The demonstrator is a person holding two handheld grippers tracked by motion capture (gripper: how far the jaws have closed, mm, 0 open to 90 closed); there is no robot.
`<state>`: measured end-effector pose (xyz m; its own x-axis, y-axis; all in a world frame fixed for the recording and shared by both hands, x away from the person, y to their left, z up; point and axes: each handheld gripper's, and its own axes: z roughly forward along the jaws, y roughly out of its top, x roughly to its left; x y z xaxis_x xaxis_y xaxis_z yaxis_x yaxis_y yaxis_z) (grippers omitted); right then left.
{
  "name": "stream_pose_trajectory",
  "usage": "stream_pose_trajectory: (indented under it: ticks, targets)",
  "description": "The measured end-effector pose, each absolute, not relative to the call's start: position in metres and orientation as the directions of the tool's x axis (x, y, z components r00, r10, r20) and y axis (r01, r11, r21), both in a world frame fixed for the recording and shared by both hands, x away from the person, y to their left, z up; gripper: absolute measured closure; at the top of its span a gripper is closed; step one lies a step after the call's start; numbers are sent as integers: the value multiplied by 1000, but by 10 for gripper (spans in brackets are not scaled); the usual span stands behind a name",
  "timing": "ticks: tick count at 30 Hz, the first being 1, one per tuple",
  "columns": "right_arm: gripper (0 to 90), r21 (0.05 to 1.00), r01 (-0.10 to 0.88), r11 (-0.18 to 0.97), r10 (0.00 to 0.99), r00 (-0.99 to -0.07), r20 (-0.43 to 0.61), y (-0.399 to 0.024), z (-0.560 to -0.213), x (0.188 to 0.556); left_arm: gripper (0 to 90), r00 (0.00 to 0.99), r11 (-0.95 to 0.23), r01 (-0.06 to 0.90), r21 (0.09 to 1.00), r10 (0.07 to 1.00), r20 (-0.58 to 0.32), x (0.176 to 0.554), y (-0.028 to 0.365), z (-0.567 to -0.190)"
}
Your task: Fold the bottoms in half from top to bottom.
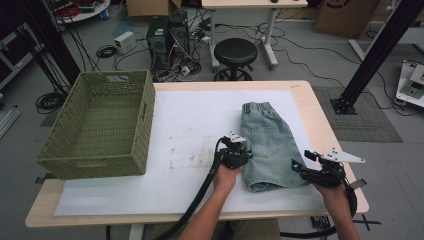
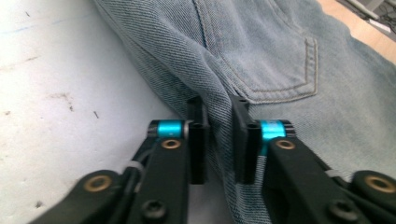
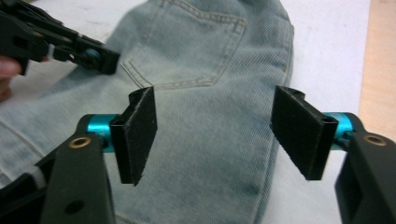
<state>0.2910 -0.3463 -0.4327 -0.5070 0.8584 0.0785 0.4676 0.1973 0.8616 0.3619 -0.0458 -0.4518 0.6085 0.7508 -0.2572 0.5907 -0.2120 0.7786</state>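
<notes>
— So, what is seen at the left side of the surface (image 1: 190, 150)?

— A green woven basket (image 1: 100, 125) is set there, at the left edge. It is well apart from the other things.

— And what is found next, going right?

— The left gripper (image 1: 239, 150) is held at the left edge of the jean shorts (image 1: 267, 145). From the left gripper view, a fold of the blue cloth (image 2: 219, 116) is seen pinched between the two black jaws. The jaws are closed tight on that fold.

— Where are the shorts placed?

— They are laid flat on the white sheet, right of the middle of the surface. They are folded in half the long way, and a back pocket (image 1: 263, 136) is turned up. The waist end is pointed away from the person.

— What is seen at the far right?

— The right gripper (image 1: 300, 167) is held just beside the lower right corner of the shorts. In the right gripper view its jaws are spread wide, and nothing is caught between the pads (image 3: 137, 135). The shorts (image 3: 210, 116) are seen under them.
</notes>
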Motion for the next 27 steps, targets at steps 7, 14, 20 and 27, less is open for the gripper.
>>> stream_pose_trajectory:
  ticks: [7, 14, 20, 27]
  targets:
    - [608, 779, 586, 222, 915, -402, 42, -345, -439, 302, 835, 608, -160, 576, 801, 739, -289, 358, -40, -452]
    - [653, 734, 644, 215, 923, -379, 62, -346, -449, 312, 839, 642, -198, 536, 820, 726, -245, 355, -38, -450]
    - [731, 733, 649, 203, 919, -384, 86, -344, -450, 311, 840, 645, -180, 528, 830, 721, -254, 353, -33, -450]
    - [753, 725, 651, 226, 906, -413, 89, -331, -449, 307, 840, 641, -166, 527, 833, 722, -262, 348, -16, -449]
